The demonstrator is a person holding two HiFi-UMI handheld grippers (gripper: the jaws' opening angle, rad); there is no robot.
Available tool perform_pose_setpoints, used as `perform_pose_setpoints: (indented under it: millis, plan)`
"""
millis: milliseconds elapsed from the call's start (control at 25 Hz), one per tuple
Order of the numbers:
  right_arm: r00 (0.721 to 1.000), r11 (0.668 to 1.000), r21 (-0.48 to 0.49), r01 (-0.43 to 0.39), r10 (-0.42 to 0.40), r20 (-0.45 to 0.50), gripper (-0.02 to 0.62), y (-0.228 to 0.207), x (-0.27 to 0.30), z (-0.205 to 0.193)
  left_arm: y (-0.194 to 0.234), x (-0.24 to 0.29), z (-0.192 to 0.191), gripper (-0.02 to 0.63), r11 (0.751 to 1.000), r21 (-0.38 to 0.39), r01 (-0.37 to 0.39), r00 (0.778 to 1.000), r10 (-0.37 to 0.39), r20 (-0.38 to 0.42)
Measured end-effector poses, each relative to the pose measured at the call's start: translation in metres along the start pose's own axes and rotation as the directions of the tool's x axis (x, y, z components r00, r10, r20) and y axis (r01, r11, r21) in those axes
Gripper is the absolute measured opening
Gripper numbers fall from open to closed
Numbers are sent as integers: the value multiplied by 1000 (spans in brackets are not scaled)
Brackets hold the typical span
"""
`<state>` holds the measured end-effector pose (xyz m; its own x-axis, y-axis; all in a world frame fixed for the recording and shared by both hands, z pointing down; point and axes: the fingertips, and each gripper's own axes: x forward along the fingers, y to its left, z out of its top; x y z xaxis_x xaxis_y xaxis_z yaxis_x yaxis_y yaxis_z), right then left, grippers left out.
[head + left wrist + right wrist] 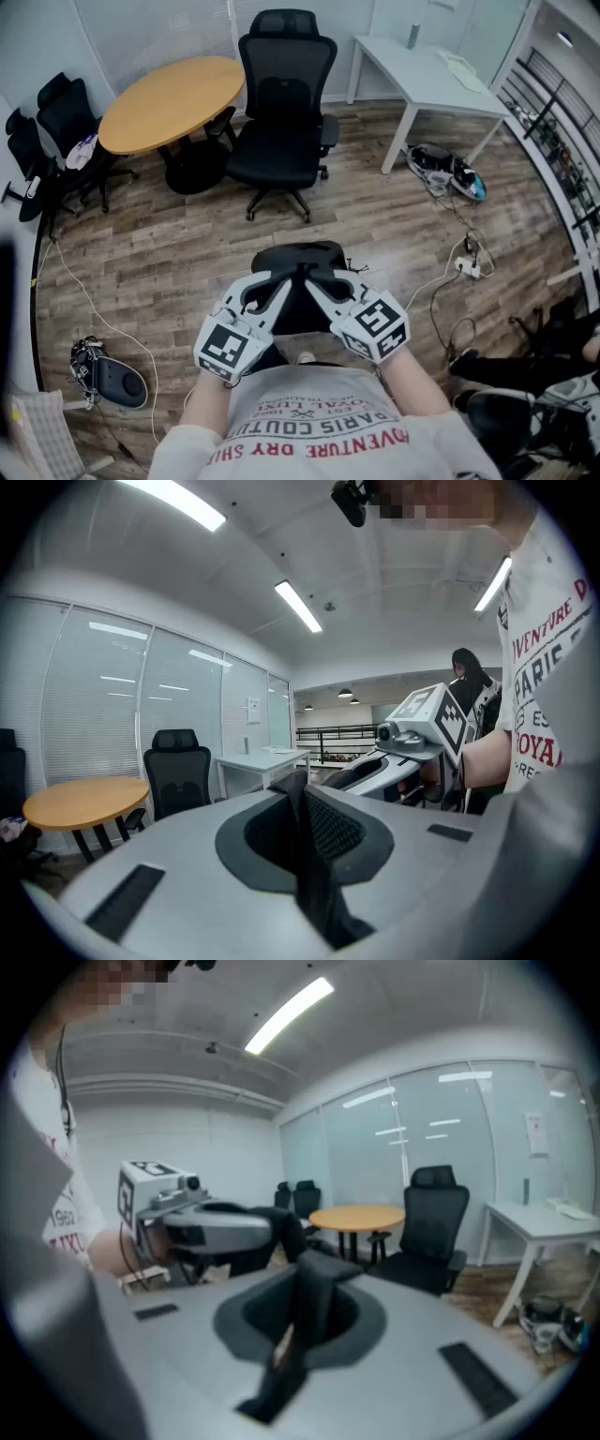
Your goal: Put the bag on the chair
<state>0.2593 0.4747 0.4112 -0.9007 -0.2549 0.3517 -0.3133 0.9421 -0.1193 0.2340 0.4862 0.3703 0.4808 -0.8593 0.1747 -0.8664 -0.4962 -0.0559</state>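
The black bag [299, 256] hangs in the air just in front of the person's chest, over the floor and well apart from the office chair [281, 131] ahead. Both tongs carry it. The left tongs [307, 850] are clenched on a fold of its dark fabric, and the right tongs [298, 1321] are pinched shut on another black strip of it. In the head view the two meet at the bag's top edge.

The main risk I see is slippage. Each grip takes only a thin band of soft cloth, so a swing or an uneven pull between the two sides could draw the fabric out and drop the bag. The chair stands on a castor base and probably swivels. A bag set down off-centre or with a push could roll the chair away or slide off the seat front. The armrests also narrow the landing space.

The bag looks limp and matte, with an open mesh weave showing beside the left tongs. A pale sliver lies against the fabric at the right tongs, and I cannot tell what it is. The chair is black, with a mesh back, a headrest and a padded, gently dished seat. The floor [187, 244] is smooth wood-look planking, on which castors would roll easily.
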Motion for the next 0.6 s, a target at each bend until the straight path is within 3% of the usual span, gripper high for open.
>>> perform_pose_setpoints:
  millis: [400, 600]
  plan:
    - [1000, 1000, 20, 11, -11, -8, 37, -3, -9, -7, -10, 5, 0, 48, 1000, -22, 10, 1000, -10, -2]
    - [1000, 999, 39, -27, 27, -4, 37, 1, -4, -6, -4, 4, -2, 48, 1000, -31, 0, 1000, 0, -8]
